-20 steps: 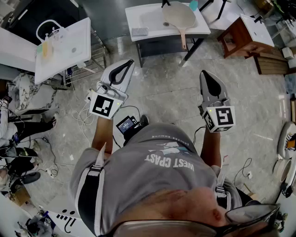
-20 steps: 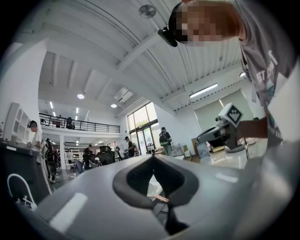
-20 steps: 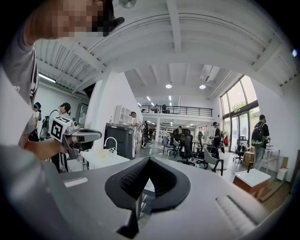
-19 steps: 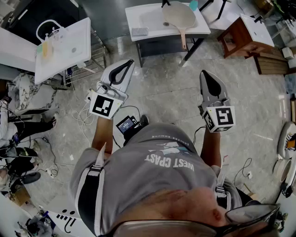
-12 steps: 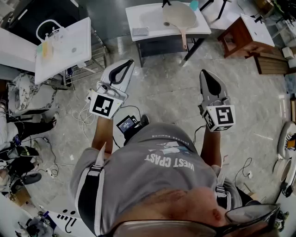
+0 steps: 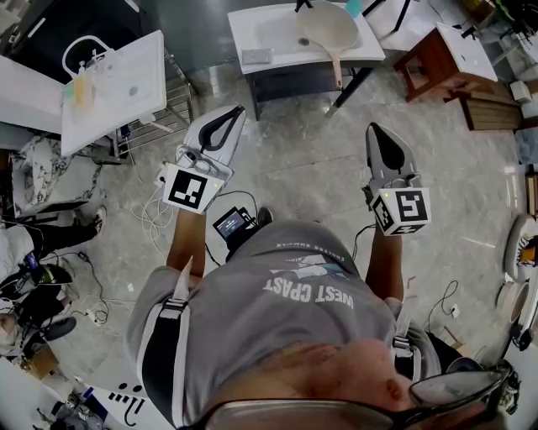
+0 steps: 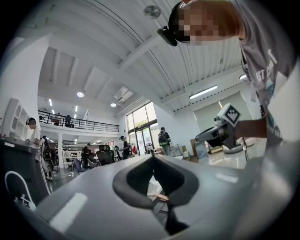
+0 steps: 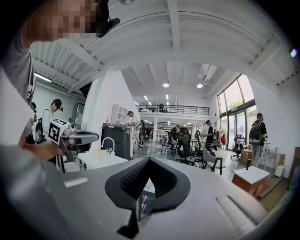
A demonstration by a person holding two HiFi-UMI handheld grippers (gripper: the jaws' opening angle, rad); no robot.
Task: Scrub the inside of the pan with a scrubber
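I judge the scrubbing not yet begun. My left gripper (image 6: 234, 113) and right gripper (image 6: 373, 129) hover mid-frame over the grey stone floor (image 6: 303, 168), each with its fingers pressed together on nothing. The tan round pan (image 6: 328, 25) lies over the basin of the white sink counter (image 6: 244, 29) at top centre, with the small grey scrubber pad (image 6: 256, 56) on its left rim. Next I'd step in and spread one pair of fingers over the pad; the floor ahead is open, but I'd mind the counter's front edge and the brown wooden stand (image 6: 433, 67) at upper right.
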